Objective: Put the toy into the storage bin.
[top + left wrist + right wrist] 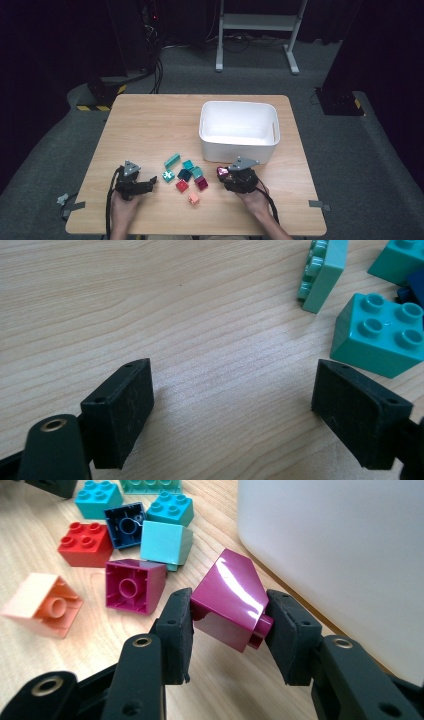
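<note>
My right gripper (229, 626) (223, 175) is shut on a magenta brick (231, 600) (222, 172), held tilted just above the table beside the white bin (340, 555) (239, 131). My left gripper (232, 405) (151, 181) stands open over bare wood, nothing between its fingers. A teal brick (380, 335) (168, 176) lies just beyond its right finger. Loose bricks lie between the grippers: a red one (85, 542) (182, 186), a second magenta one (134, 586) (201, 183), a peach one (42, 605) (194, 198), a dark blue one (125, 525) (184, 175) and light teal ones (165, 544) (196, 172).
A long mint-green brick (324, 272) (172, 160) lies at the far edge of the cluster. The wooden table (145, 125) has open room across its left and back parts. Beyond the table stand dark equipment and a white stand (257, 22) on grey carpet.
</note>
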Motion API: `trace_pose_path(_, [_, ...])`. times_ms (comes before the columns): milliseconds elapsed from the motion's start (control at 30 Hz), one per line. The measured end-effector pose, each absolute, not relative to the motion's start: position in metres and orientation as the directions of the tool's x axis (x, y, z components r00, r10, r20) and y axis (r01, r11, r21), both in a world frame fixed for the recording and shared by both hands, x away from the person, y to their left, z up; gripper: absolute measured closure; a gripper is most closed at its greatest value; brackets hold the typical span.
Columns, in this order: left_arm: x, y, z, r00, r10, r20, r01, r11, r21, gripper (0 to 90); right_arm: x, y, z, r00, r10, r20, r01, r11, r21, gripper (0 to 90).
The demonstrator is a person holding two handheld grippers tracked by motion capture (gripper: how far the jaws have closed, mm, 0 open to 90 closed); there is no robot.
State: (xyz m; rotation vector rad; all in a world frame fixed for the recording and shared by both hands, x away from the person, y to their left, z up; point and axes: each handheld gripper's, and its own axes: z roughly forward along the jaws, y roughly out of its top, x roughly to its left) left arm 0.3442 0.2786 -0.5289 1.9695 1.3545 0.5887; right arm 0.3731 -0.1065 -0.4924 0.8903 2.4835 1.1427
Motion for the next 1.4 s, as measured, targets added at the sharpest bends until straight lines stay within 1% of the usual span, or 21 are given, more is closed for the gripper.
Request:
trace_pose_path(467, [0.344, 0.278, -0.529, 0.359, 0.933, -0.006, 0.632, -0.238, 0.737, 17.1, 0.369, -0.124, -0.479, -0.786, 0.618, 0.021, 0.418, 0.505, 0.755, 55.9])
trace_pose_path(967, [0.344, 0.279, -0.529, 0.361, 0.933, -0.006, 0.632, -0.239, 0.737, 17.1, 0.367, -0.113, -0.472, -0.805, 0.592, 0.027, 0.408, 0.52, 0.75, 56.1])
trace_pose_path(1100, [0.344, 0.279, -0.529, 0.361, 0.933, -0.007, 0.632, -0.239, 0.737, 17.1, 0.364, -0.113, -0.464, -0.814, 0.581, 0.017, 0.39, 0.525, 0.757, 56.1])
trace_pose_path(1300, [0.344, 0.279, -0.529, 0.361, 0.933, -0.006, 0.632, -0.239, 0.737, 17.1, 0.368, -0.114, -0.452, -0.818, 0.573, 0.049, 0.391, 0.491, 0.779, 56.2])
trace_pose_path(1400, [0.344, 0.279, -0.529, 0.36, 0.933, -0.007, 0.632, -0.239, 0.737, 17.1, 0.368, -0.113, -0.445, -0.828, 0.559, 0.05, 0.381, 0.494, 0.782, 56.2])
